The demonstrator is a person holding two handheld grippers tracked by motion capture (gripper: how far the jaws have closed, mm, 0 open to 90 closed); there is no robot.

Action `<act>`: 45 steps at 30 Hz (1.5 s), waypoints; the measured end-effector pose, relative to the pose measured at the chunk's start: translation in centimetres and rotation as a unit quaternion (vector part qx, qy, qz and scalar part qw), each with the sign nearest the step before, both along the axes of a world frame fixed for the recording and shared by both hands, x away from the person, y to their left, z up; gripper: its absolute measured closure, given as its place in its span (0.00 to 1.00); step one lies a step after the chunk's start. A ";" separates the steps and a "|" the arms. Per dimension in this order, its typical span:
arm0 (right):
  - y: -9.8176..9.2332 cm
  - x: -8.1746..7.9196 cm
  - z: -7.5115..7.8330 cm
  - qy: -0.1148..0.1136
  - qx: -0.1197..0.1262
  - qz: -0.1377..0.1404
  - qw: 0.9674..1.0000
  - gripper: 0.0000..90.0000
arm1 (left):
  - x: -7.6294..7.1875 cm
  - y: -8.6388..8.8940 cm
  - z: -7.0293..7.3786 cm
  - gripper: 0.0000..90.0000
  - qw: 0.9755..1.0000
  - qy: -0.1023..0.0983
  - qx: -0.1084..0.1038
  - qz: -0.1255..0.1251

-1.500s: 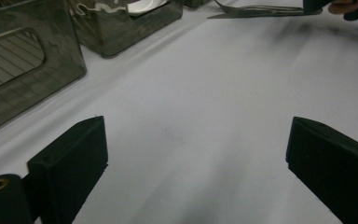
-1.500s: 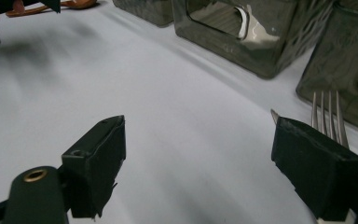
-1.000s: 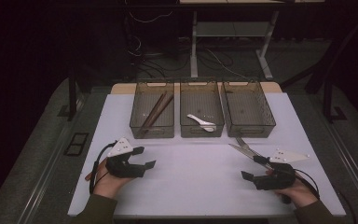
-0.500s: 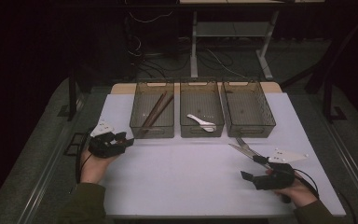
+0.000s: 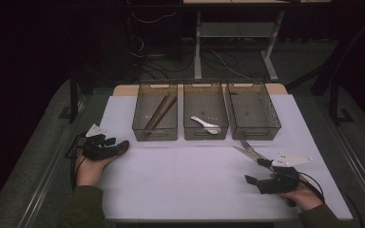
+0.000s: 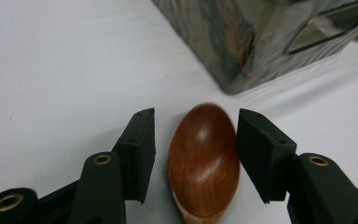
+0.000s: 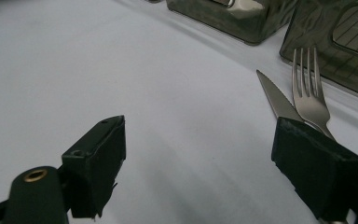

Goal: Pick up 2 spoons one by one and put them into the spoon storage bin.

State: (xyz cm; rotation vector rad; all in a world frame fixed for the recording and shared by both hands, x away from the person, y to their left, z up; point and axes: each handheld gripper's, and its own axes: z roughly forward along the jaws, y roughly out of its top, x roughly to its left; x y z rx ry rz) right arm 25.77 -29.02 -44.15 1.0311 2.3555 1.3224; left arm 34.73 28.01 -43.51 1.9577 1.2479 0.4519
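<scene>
**Wood between the fingers: spoon lined up at the table's left edge**

Wooden spoon (image 6: pixel 204 161) first, nearest of all: its bowl sits between the left gripper (image 6: pixel 196 154)'s black fingers (image 6: pixel 140 149), which are spread, one pad just touching the bowl's side, a slim gap at the other. Nothing clamped yet. In the high view that gripper (image 5: pixel 105 147) sits at the left edge of the white table (image 5: pixel 180 185), spoon bowl poking out toward the bins.

For my money, the move is to centre the bowl, close evenly, and bite lower where it narrows, since that rounded, polished wood could squirt out.

Over on the right, the right gripper (image 5: pixel 253 180) rests with fingers wide apart and empty. Just beyond it lie one knife (image 7: pixel 279 102) and one fork (image 7: pixel 310 93), side by side, touching.

Farther back, three clear bins: the left bin (image 5: pixel 155 135) holds what look like two wooden utensils, the middle bin (image 5: pixel 206 135) one white spoon (image 5: pixel 205 124), the right bin (image 5: pixel 253 135) appears empty.
</scene>
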 end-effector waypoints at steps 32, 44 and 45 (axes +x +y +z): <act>0.1 -0.1 0.0 -0.009 -0.012 0.006 1.000 0.19 | -0.6 -1.5 0.0 0.92 0.997 0.025 0.037 -0.056; 0.2 -0.1 0.0 -0.009 -0.016 0.008 1.000 0.19 | -1.0 -1.9 0.5 0.93 0.997 0.026 0.024 -0.074; 0.2 -0.1 0.0 -0.010 -0.016 0.008 1.000 0.19 | -1.0 -2.0 0.6 0.93 0.997 0.026 0.020 -0.074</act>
